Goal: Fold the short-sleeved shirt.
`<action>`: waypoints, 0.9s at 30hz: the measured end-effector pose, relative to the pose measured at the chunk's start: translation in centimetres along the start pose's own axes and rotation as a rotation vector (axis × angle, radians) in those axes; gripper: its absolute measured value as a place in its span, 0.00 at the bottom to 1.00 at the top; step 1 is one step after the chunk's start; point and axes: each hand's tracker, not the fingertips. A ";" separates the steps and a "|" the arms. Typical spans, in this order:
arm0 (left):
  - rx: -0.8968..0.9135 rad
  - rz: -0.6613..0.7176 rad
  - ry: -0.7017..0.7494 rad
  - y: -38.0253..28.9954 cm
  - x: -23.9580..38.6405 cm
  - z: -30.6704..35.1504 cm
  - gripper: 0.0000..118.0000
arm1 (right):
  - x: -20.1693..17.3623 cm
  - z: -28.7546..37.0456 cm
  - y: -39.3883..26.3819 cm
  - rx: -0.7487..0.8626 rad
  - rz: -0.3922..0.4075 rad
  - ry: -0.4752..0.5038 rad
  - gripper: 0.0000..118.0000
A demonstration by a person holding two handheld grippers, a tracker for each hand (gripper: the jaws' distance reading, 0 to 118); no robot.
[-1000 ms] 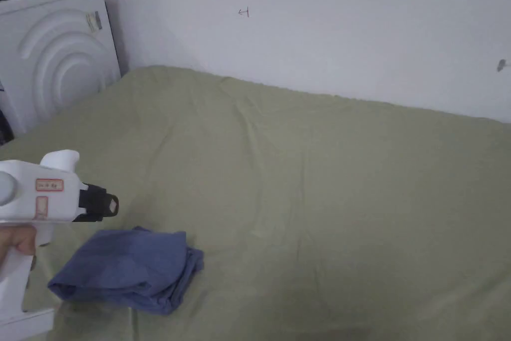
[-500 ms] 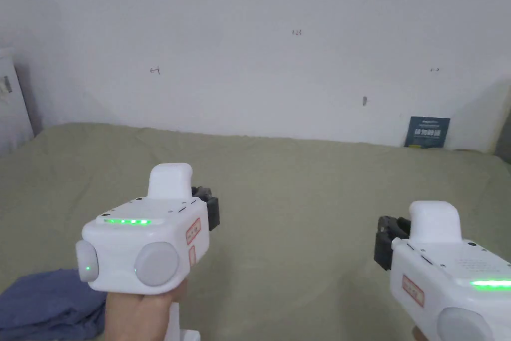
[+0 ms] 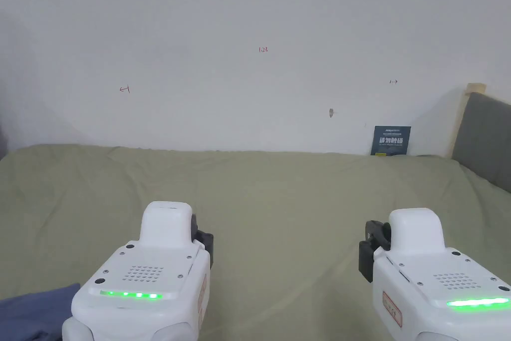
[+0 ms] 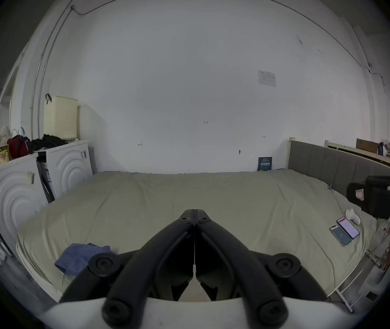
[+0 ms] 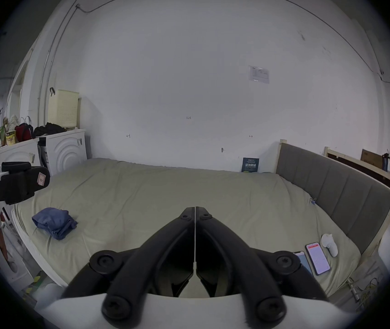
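A folded blue shirt [image 5: 55, 222] lies near the left front corner of the green bed [image 3: 299, 197]; it also shows as the blue bundle [image 4: 80, 259] in the left gripper view and as a blue edge [image 3: 30, 314] at the bottom left of the head view. My left gripper [image 4: 194, 212] is shut with its jaws pressed together and nothing between them, held above the bed to the right of the shirt. My right gripper [image 5: 195, 208] is shut and empty too, held level farther right. Both white gripper bodies point at the wall.
White cabinets [image 4: 65, 165] with bags and a basket stand left of the bed. A grey headboard [image 5: 331, 187] runs along the right side. Two phones [image 5: 317, 258] and a white object [image 5: 329, 244] lie at the bed's right front edge. A small dark sign [image 3: 391, 140] leans on the wall.
The head camera has swung right and up, so the shirt slid to the lower left corner. Both grippers came up side by side in front of me, pointing at the wall.
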 end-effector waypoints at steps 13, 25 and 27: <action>-0.010 0.011 0.055 0.5 -1.3 -0.2 0.34 | -0.2 -0.1 -0.8 -0.006 -0.005 -0.006 0.40; -0.020 0.009 0.071 1.2 -1.5 -1.0 1.00 | -0.4 -0.1 -0.3 0.009 -0.010 -0.029 1.00; 0.014 0.004 0.043 1.0 -1.6 -0.8 1.00 | -0.3 -0.2 -0.3 0.006 -0.009 -0.025 1.00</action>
